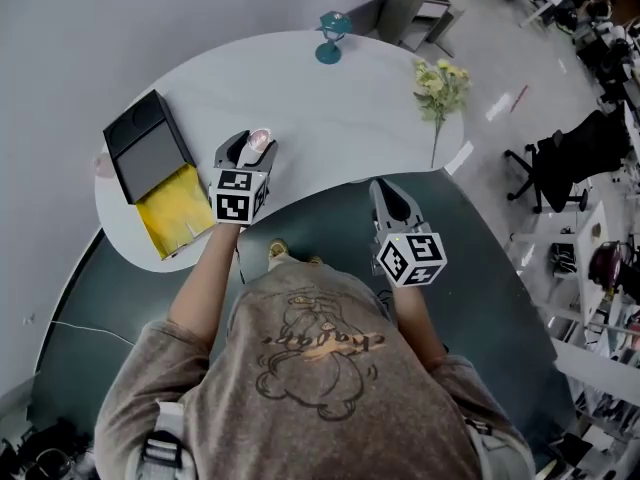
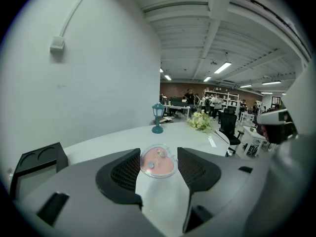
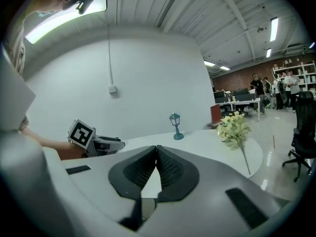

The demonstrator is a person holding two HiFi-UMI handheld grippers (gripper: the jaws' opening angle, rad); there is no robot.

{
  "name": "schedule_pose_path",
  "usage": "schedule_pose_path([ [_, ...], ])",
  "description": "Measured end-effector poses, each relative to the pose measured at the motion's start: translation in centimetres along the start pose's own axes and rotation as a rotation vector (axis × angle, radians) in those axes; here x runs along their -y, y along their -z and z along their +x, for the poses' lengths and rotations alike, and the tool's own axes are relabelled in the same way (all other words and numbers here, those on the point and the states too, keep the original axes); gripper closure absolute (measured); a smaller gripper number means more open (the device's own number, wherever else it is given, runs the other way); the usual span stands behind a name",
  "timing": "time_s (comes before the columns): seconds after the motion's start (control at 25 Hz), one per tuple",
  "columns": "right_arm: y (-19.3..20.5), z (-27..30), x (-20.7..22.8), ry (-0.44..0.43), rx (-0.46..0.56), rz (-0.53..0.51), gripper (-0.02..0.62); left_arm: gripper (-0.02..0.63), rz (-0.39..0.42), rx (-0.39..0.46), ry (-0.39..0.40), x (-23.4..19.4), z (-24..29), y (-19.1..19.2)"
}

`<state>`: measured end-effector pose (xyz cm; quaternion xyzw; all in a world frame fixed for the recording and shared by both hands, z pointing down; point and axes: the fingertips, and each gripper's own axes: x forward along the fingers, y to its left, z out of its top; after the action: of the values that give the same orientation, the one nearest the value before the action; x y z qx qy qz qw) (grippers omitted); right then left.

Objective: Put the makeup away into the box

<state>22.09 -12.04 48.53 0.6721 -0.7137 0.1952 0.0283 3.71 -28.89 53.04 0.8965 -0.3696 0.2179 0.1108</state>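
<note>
A clear heart-shaped compact with pink makeup [image 2: 158, 162] sits between the pads of my left gripper [image 2: 158, 154], which is shut on it and holds it above the white table [image 1: 330, 108]. From the head view the compact [image 1: 260, 139] shows at the tip of that gripper [image 1: 248, 151]. The box [image 1: 150, 158], black with a yellow inner part, lies open at the table's left end, to the left of my left gripper; its black lid [image 2: 37, 162] shows low at the left. My right gripper [image 1: 392, 200] hangs off the table's near edge, jaws shut with nothing in them [image 3: 156, 149].
A small teal lamp [image 1: 331, 36] stands at the table's far edge. A bunch of pale yellow flowers [image 1: 440, 86] lies at the right end. Beyond the table, on the right, are a black office chair [image 1: 565, 163] and desks. The person's body fills the lower head view.
</note>
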Motion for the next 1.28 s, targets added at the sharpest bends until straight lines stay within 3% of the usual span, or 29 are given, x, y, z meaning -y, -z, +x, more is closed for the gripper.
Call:
schedule_pose_path([
  [0.8, 0.7, 8.3, -11.0, -0.346, -0.076, -0.061, 0.591, 0.354, -0.129, 0.008, -0.326, -11.1, -12.1, 3.8],
  [1.28, 1.2, 10.8, -17.0, -0.492, -0.113, -0.093, 0.591, 0.354, -0.202, 0.012, -0.447, -14.6, -17.9, 6.0],
])
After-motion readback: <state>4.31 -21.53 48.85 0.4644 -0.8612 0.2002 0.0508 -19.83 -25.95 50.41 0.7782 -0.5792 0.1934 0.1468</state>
